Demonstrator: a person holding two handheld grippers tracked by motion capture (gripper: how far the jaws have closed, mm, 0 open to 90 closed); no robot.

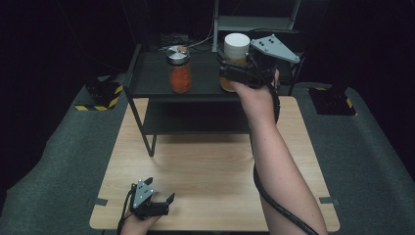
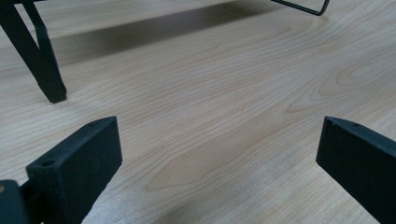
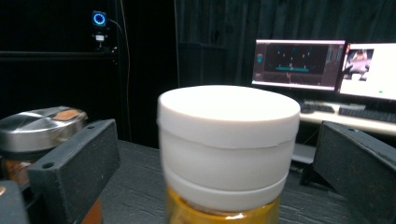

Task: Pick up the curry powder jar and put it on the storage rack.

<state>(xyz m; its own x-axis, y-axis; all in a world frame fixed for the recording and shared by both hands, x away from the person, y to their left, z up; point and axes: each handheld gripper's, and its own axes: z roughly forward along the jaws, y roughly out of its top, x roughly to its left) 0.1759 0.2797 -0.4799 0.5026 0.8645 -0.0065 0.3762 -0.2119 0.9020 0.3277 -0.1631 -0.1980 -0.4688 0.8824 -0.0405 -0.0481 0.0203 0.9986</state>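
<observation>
Black shelf (image 1: 151, 78): white-lidded jar (image 1: 236, 49) upright (lid up), right gripper (image 1: 235, 71) fingers astride.

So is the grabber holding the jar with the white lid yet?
Not yet. The right gripper is open, jaws either side of the white lid, apart from it. The left gripper is open over the table.

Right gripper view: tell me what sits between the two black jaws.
A white-lidded jar of yellow contents stands between the open right gripper jaws, with a gap on each side; a metal-lidded jar sits beyond the left jaw.
</observation>
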